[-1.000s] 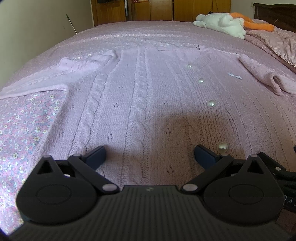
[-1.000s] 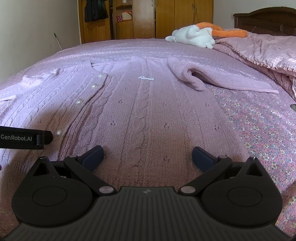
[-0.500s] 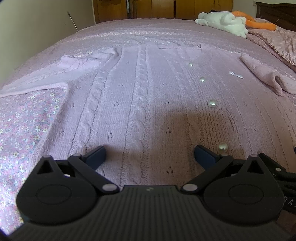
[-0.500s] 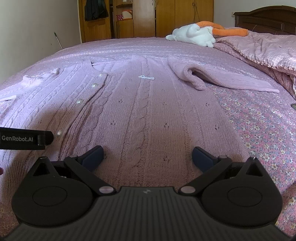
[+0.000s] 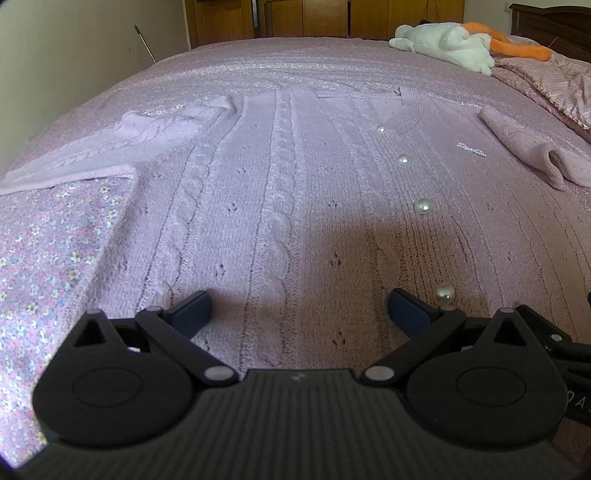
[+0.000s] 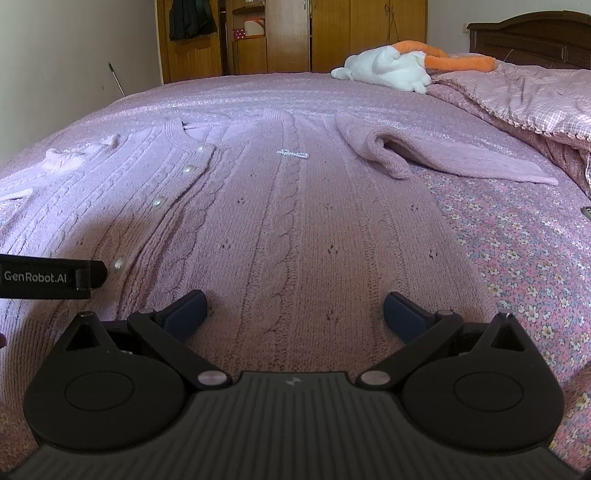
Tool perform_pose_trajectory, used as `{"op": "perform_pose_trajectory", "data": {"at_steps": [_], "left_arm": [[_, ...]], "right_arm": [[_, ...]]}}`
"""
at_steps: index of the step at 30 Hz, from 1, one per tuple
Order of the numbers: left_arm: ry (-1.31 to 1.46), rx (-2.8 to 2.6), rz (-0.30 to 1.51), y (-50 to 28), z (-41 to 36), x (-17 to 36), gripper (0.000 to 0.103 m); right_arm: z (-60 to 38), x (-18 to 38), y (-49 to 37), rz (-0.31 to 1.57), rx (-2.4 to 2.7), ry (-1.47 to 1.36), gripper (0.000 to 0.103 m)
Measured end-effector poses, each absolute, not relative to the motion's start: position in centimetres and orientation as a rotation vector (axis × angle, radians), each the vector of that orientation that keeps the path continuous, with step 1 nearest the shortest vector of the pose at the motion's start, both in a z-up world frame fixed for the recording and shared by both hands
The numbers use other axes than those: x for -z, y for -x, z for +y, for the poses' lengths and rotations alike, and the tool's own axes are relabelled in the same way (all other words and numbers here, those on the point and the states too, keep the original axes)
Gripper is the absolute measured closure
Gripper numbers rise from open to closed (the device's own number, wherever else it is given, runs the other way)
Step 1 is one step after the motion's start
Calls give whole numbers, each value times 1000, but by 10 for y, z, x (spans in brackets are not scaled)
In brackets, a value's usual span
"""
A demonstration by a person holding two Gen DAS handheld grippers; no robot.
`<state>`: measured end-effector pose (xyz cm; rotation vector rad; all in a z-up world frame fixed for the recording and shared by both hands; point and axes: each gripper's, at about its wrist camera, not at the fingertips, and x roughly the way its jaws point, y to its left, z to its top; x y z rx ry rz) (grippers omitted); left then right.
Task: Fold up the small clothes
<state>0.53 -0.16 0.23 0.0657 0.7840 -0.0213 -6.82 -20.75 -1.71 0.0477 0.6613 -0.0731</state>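
Observation:
A pale pink cable-knit cardigan (image 5: 280,192) with pearl buttons (image 5: 423,205) lies spread flat on the bed, hem towards me. Its left sleeve (image 5: 110,155) stretches out to the left and its right sleeve (image 6: 424,158) lies folded over to the right. My left gripper (image 5: 299,314) is open and empty, low over the hem left of the button row. My right gripper (image 6: 295,314) is open and empty, low over the hem of the cardigan (image 6: 295,221) on the right half. The left gripper's side (image 6: 51,277) shows at the left of the right wrist view.
The bed has a pink floral sheet (image 6: 517,258) and a lilac bedspread (image 5: 295,62). A white and orange plush toy (image 6: 391,66) lies at the far end. A rumpled pink quilt (image 6: 535,99) is at the right. Wooden wardrobes (image 6: 288,33) stand behind.
Both grippers have stayed open and nearly still over the hem. The views have tilted down very slightly. The cardigan has not moved.

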Motion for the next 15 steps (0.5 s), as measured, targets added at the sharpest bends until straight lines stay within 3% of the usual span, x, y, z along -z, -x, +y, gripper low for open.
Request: {"op": "perform_pose_trajectory", "data": {"at_steps": [15], "left_arm": [[-67, 20, 781, -5, -2, -2, 0]], "right_arm": [[-207, 17, 67, 667, 75, -45, 0]]}}
